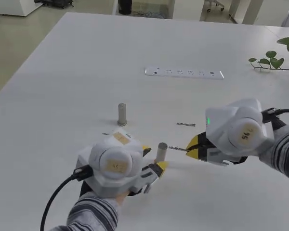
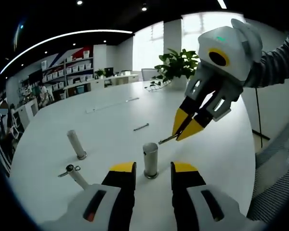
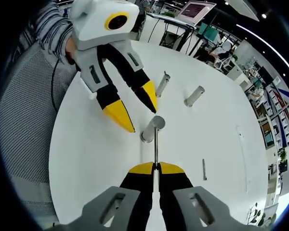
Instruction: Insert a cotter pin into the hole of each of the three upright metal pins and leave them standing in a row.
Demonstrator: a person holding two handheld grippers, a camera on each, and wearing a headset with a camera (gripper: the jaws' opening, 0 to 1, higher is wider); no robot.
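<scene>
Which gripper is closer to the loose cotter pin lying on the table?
Right. The right gripper sits just beside the loose cotter pin; the left gripper is farther off, facing an upright pin.

The far pin [image 1: 122, 114] stands behind-left of the near pin [image 1: 162, 152], loose cotter pin [image 1: 186, 124] behind-right.

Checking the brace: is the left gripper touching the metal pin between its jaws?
Apart: its own view shows gaps between the left gripper and the metal pin.

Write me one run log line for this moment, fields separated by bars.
right gripper: shut on cotter pin, tip at metal pin | left gripper: open, tips by that pin
</scene>
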